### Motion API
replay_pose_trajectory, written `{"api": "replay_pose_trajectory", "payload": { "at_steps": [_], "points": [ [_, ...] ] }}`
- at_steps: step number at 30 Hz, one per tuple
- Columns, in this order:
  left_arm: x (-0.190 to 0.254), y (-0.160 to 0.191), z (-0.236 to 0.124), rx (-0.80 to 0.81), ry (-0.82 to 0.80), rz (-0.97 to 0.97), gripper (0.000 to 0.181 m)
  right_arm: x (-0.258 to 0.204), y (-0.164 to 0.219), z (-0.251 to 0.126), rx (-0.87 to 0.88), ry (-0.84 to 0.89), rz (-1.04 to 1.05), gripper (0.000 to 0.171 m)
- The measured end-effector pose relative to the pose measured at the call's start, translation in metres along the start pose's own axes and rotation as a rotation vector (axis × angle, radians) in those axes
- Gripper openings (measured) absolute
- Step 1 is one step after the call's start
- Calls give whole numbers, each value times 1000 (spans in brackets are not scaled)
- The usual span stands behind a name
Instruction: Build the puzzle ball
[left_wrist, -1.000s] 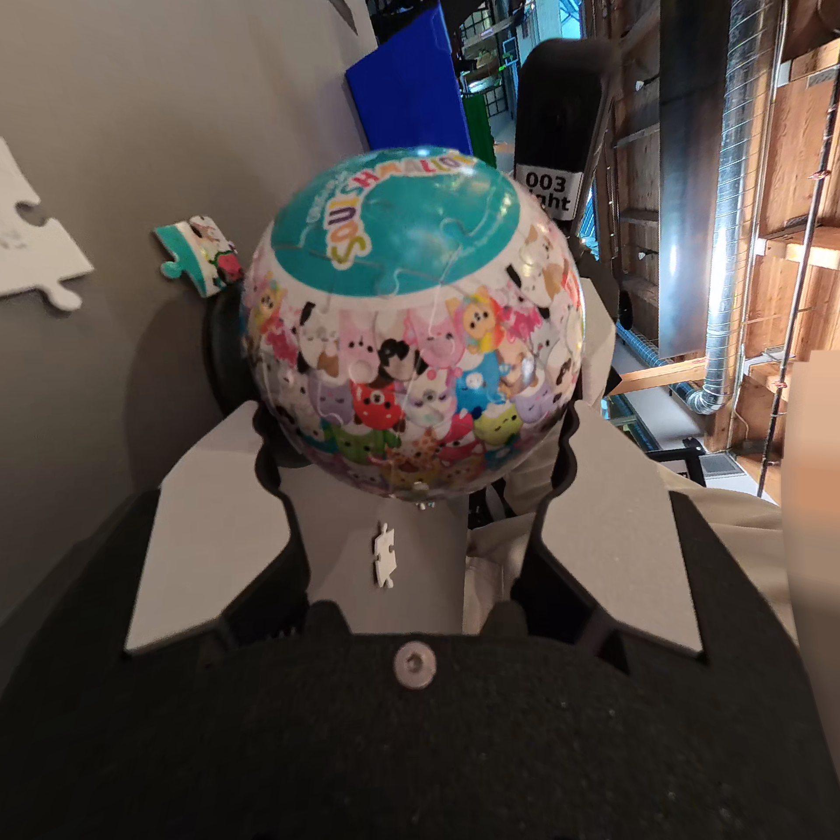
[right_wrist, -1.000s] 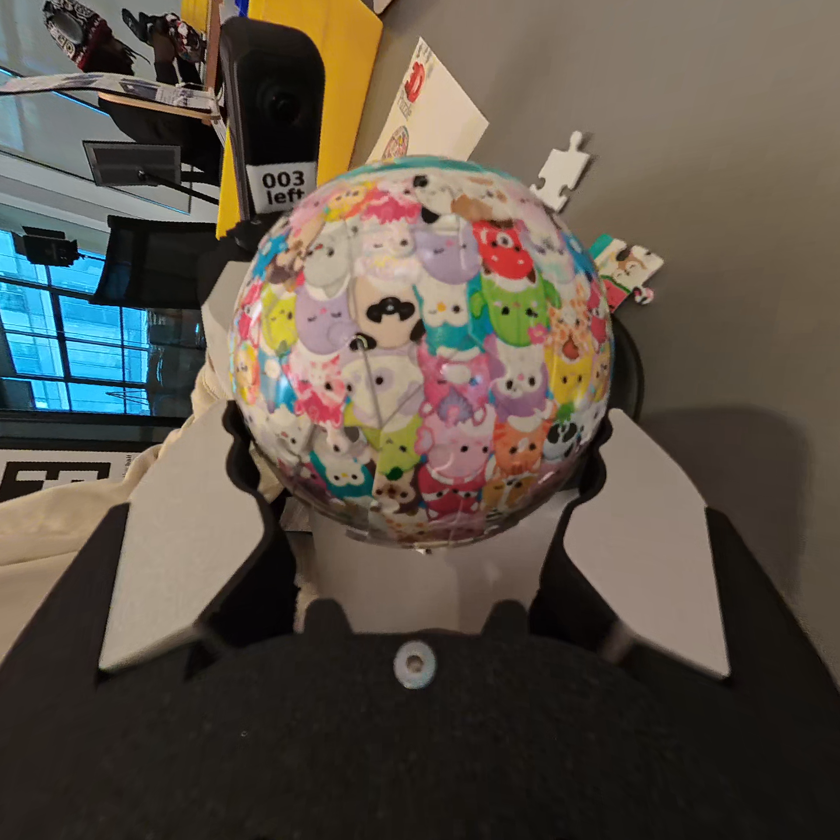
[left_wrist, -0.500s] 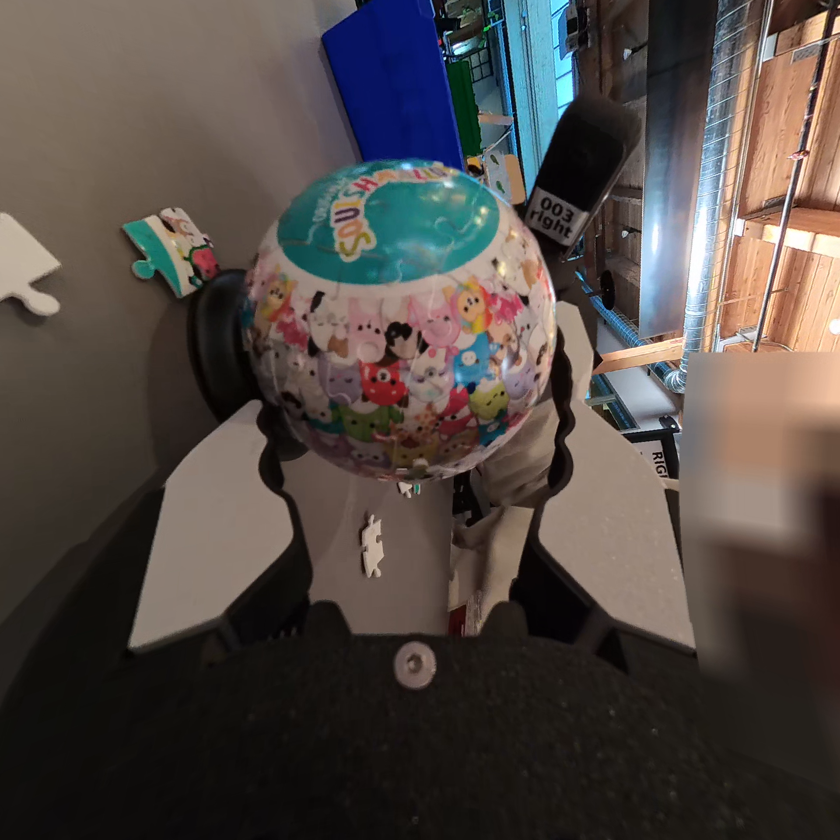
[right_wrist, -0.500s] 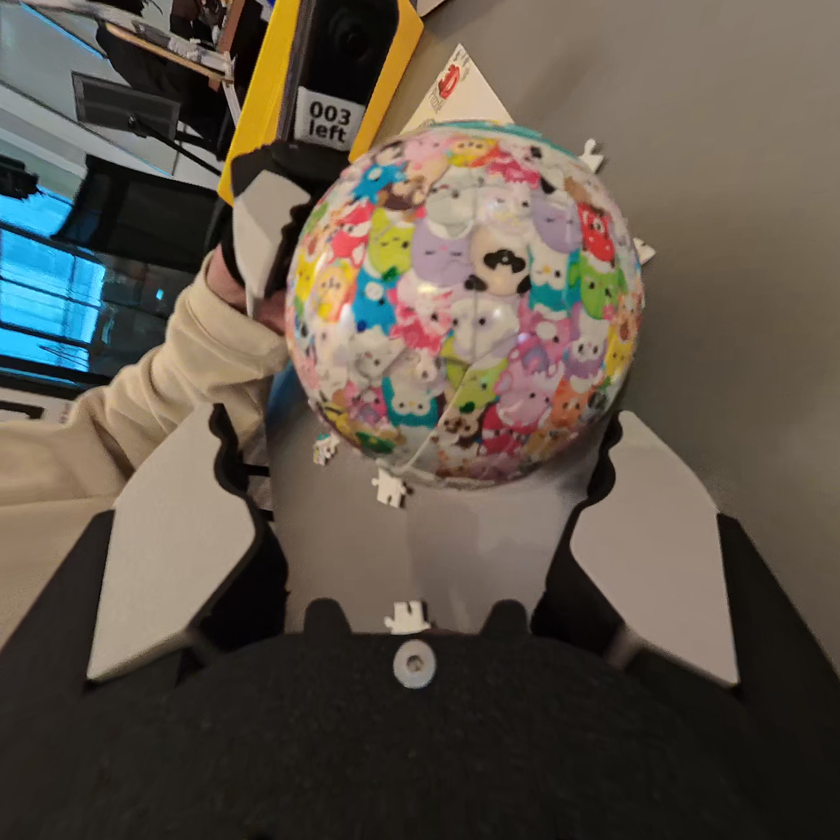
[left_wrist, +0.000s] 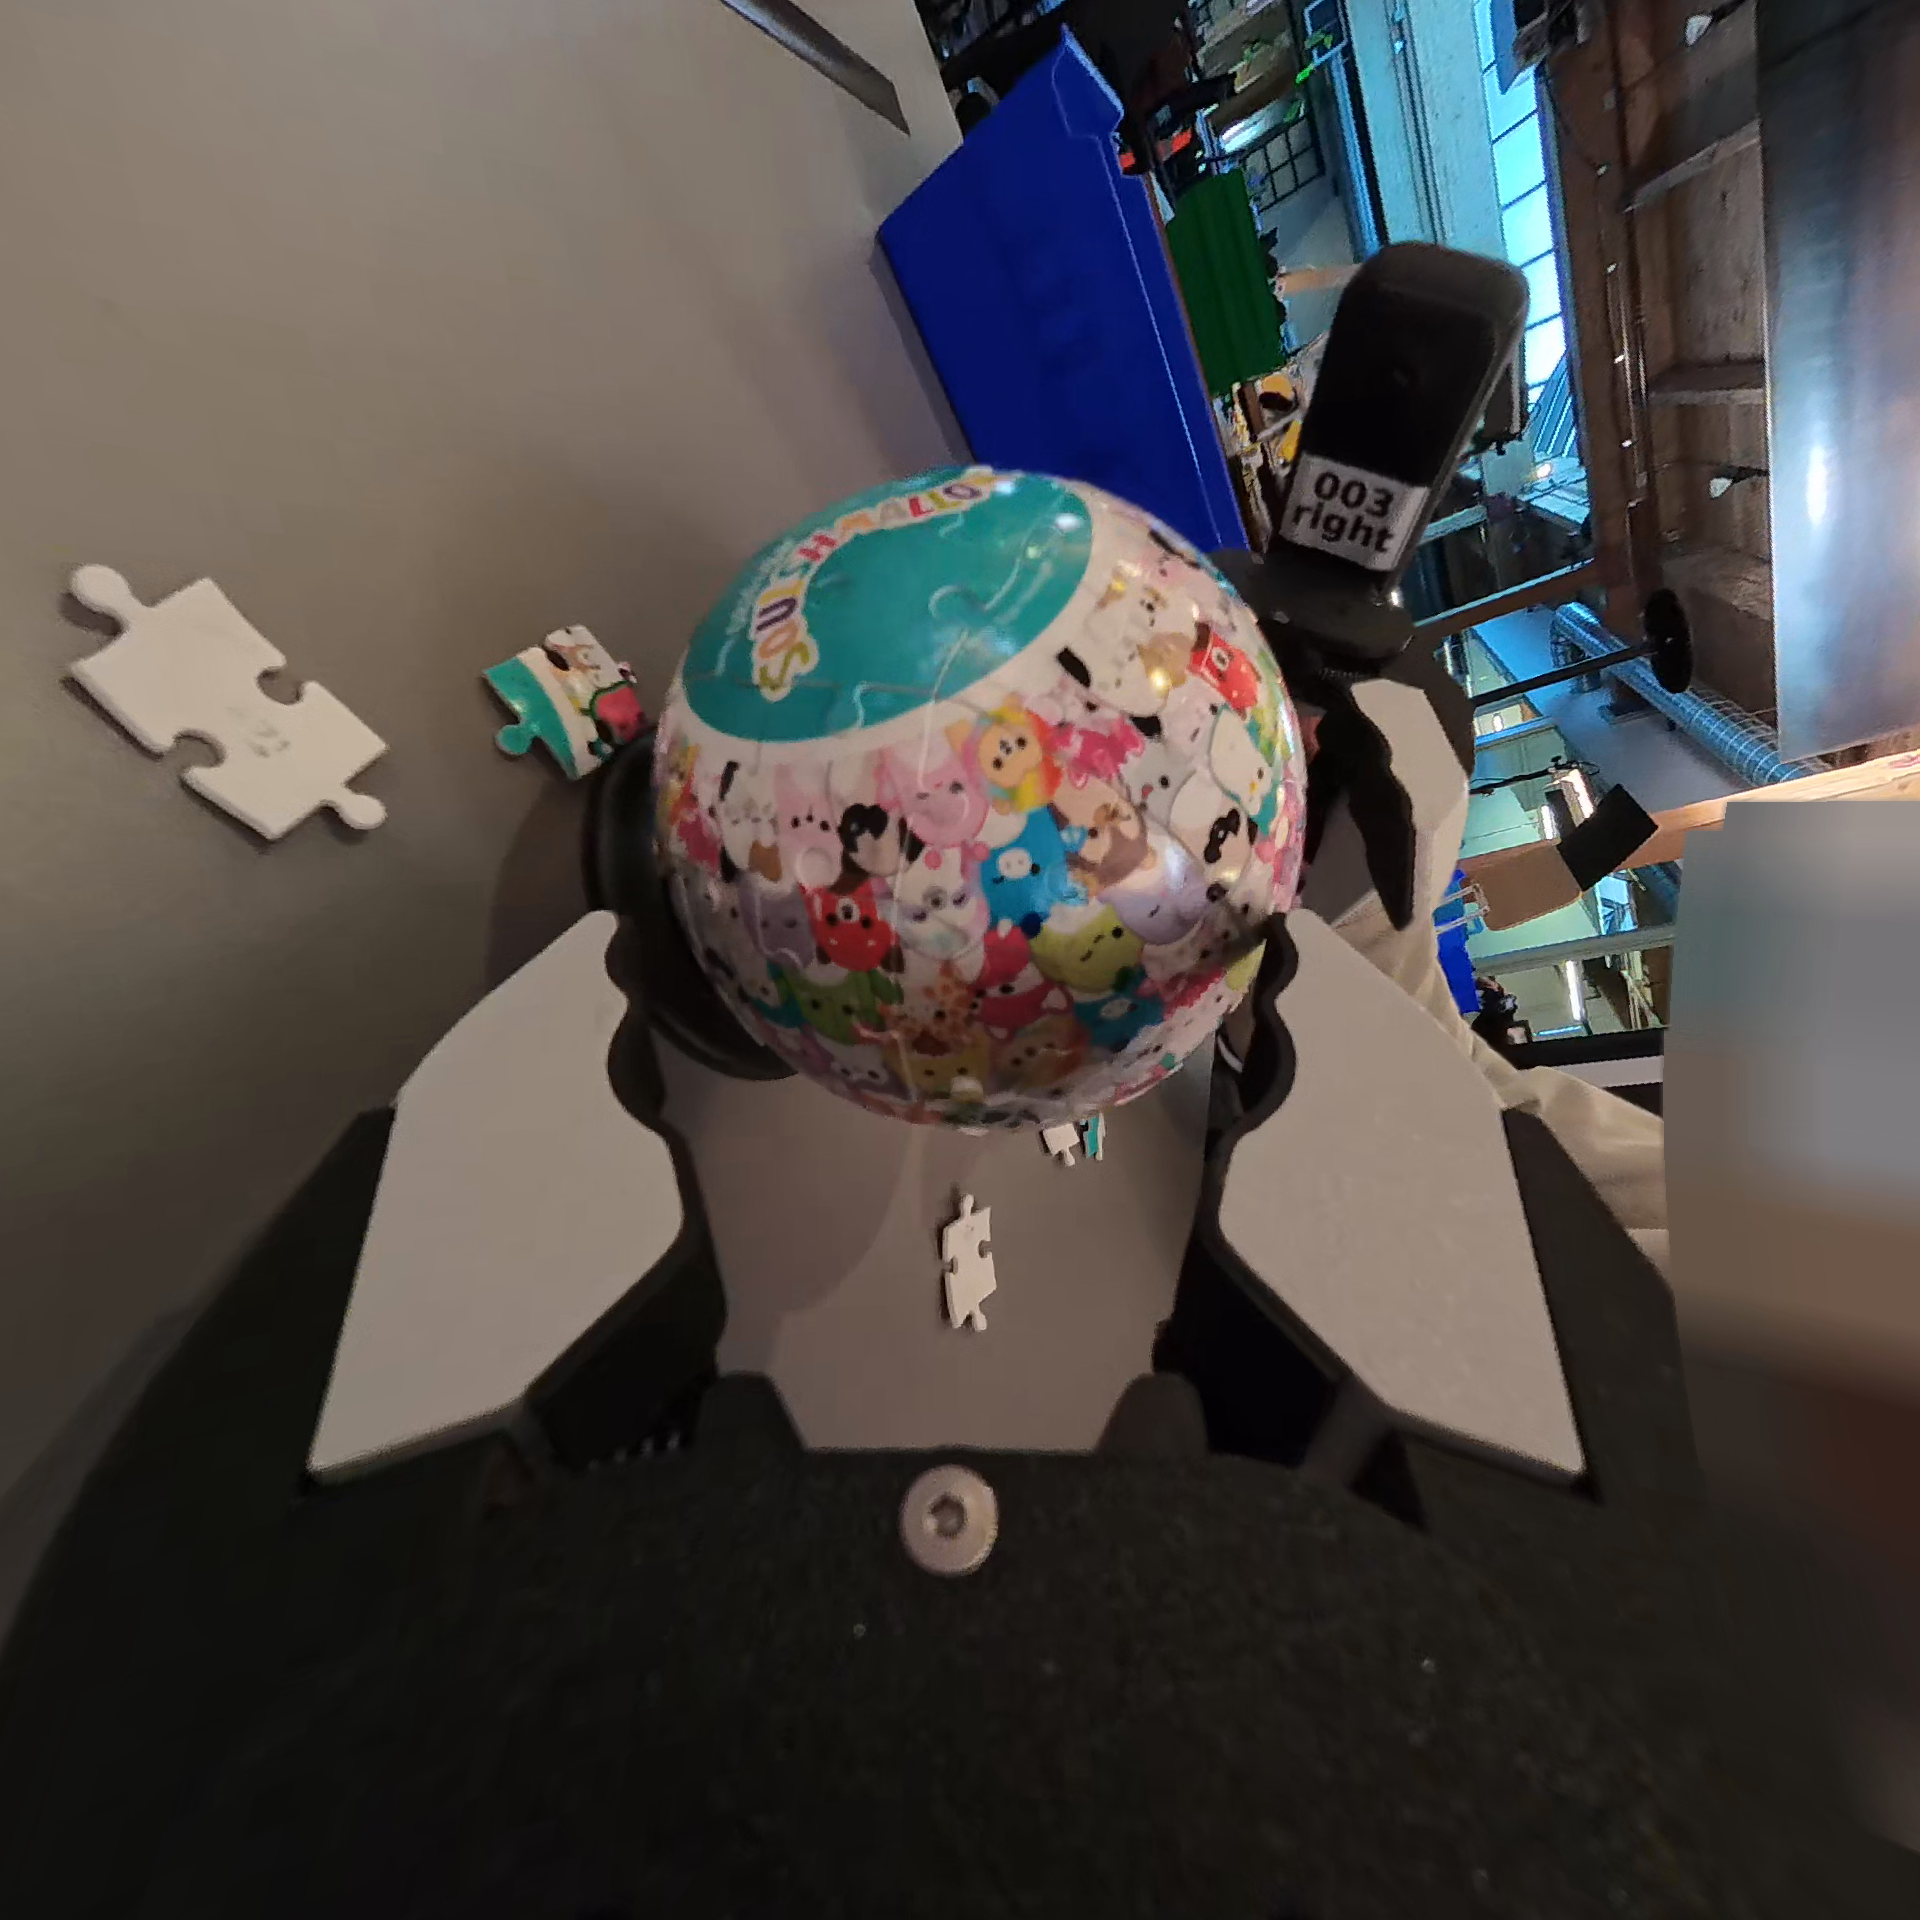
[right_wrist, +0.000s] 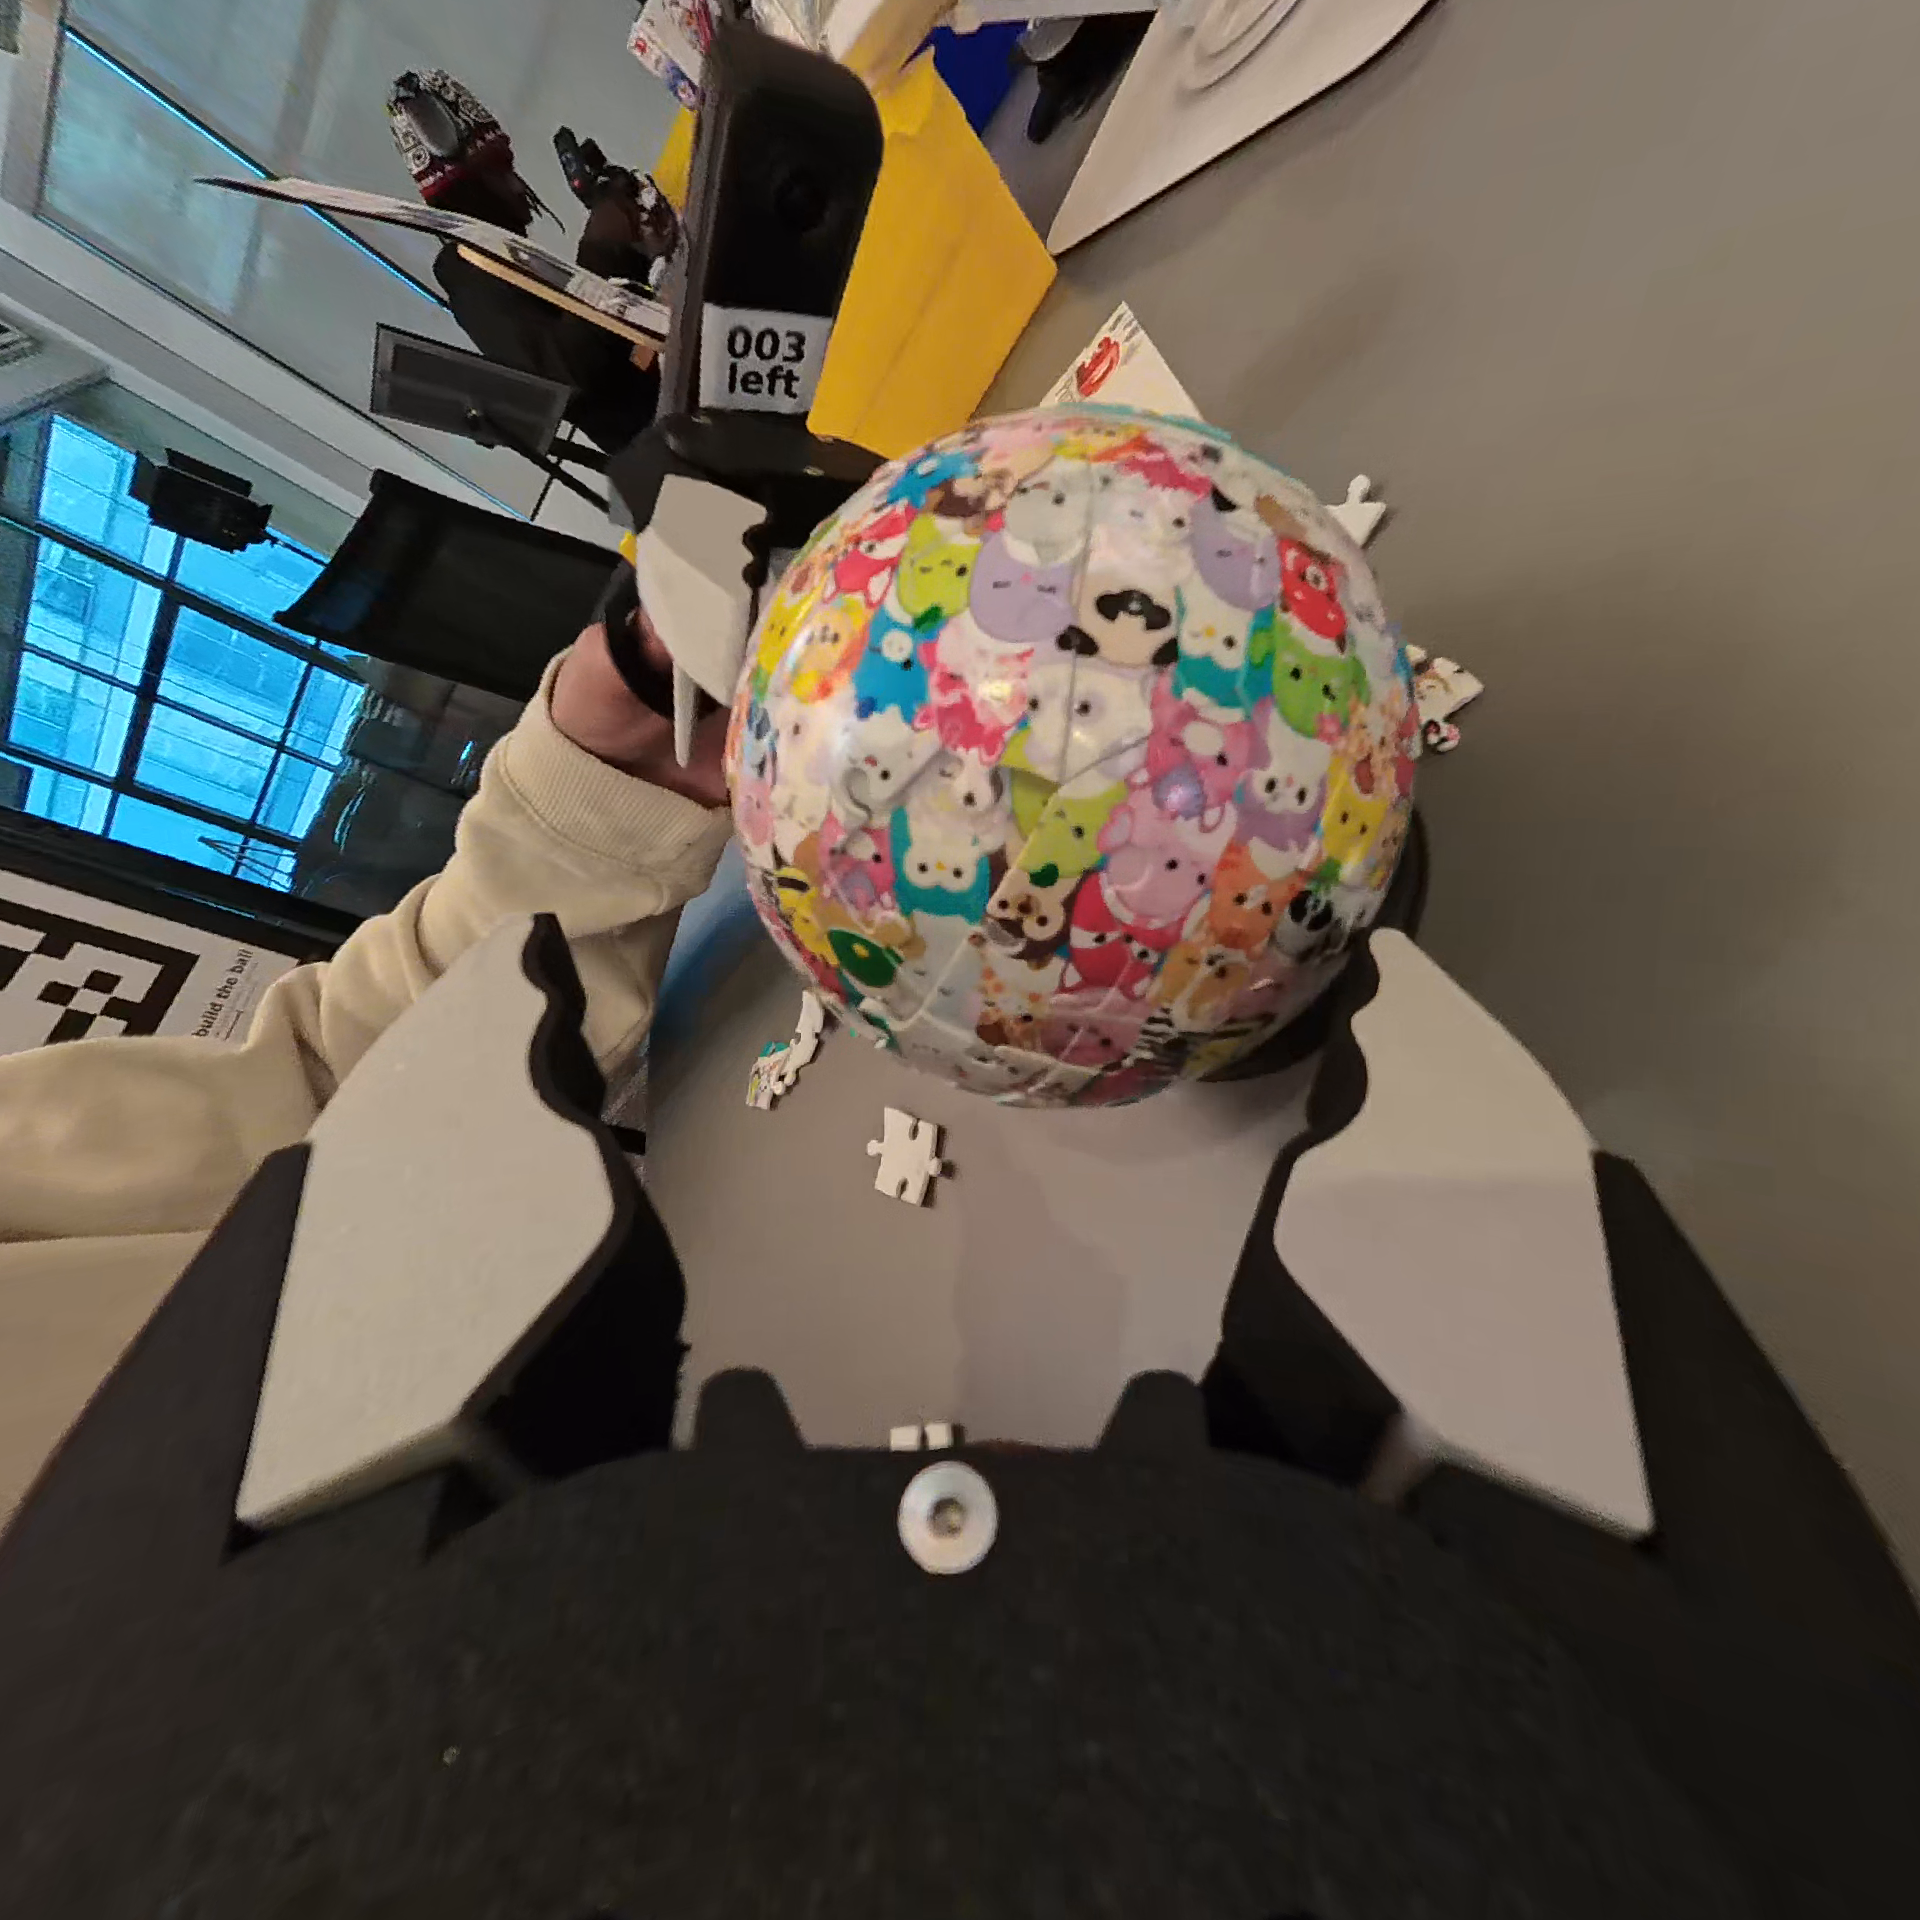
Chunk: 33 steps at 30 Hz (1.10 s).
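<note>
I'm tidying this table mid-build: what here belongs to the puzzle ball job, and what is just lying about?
Job:
puzzle ball
black stand
loose white pieces
printed piece

Lying about:
blue bin
yellow envelope

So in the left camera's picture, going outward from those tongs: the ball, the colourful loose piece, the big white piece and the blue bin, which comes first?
1. Ball, right between the tongs.
2. Colourful loose piece, just beyond the ball, to the left.
3. Big white piece, farther left.
4. Blue bin, far back, upper middle.
</note>
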<state>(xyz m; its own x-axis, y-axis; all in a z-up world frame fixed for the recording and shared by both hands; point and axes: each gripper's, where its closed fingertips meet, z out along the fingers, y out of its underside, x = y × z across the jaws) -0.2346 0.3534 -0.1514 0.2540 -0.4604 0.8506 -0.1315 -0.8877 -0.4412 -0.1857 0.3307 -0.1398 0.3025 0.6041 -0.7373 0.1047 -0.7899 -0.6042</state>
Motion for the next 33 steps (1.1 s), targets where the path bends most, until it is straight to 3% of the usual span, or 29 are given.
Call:
{"api": "replay_pose_trajectory", "payload": {
  "at_steps": [6,10,12,15,17,20,25,27,33],
  "points": [
    [-2,-7,0,-16,-7,4,110,-6,5,-1,-4,-1,47,138],
    [2,-7,-6,-9,-13,26,106,-2,14,-10,-65,28,-105,131],
    [9,-7,-15,17,1,66,106,-2,19,-19,-97,51,-240,127],
    [18,-3,-34,41,-26,238,106,16,23,-39,-195,281,-676,125],
    [11,9,-43,-7,-132,427,108,23,24,-40,-251,381,-917,125],
    [-9,30,-44,-153,-345,665,110,41,31,-31,-349,466,-1088,121],
    [-35,49,-25,-385,-550,868,117,70,25,-11,-498,511,-1140,118],
    [-38,48,-14,-416,-547,884,117,70,18,-3,-506,490,-1165,109],
    [-36,41,6,-442,-516,888,109,59,12,3,-528,422,-1092,105]
  ]
}}
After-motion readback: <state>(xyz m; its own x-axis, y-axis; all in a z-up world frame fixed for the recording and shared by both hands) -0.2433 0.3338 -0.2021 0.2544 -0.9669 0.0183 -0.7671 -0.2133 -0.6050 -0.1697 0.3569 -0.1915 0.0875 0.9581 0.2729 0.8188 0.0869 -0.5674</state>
